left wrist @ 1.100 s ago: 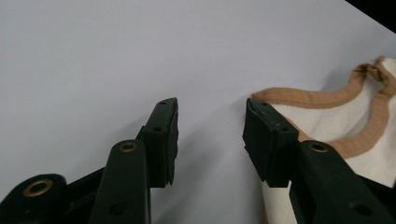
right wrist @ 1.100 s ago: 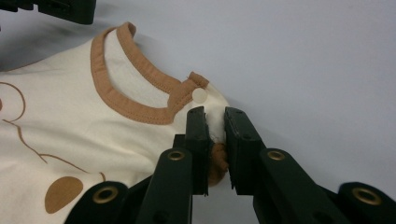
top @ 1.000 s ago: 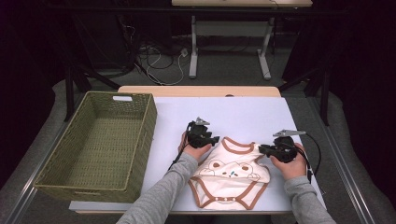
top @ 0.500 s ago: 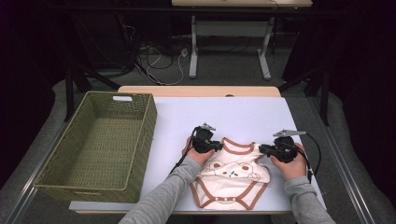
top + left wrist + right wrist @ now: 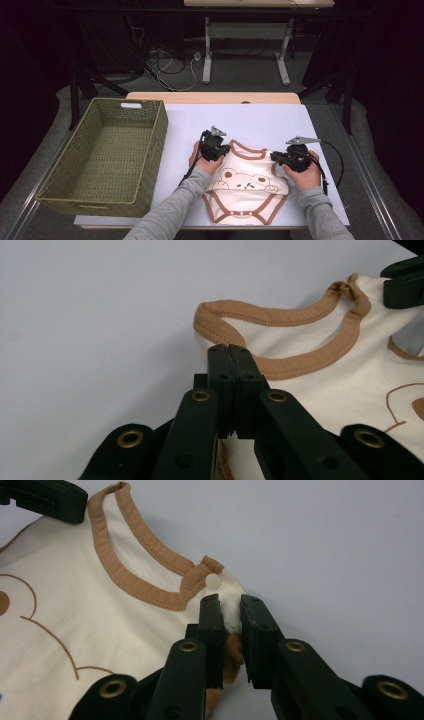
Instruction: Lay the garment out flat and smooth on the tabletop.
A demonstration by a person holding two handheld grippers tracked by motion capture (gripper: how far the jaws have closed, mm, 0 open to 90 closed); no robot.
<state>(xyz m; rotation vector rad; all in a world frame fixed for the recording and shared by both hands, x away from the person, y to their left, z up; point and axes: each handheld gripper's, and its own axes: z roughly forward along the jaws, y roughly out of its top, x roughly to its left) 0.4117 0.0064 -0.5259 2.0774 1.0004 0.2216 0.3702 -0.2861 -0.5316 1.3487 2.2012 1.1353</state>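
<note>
2 claws pinch a baby bodysuit by its shoulders on the white desk.

Lying flat near the desk's [image 5: 250,120] front edge, right of the woven basket [image 5: 107,155], the cream bodysuit [image 5: 247,192] shows brown trim and a bear print. At its left shoulder the left claw [image 5: 231,356] has just been closing, and its jaws now meet on the brown-trimmed edge. Opposite, the right claw [image 5: 230,611] grips bunched cloth beside the snap button [image 5: 213,581].
</note>
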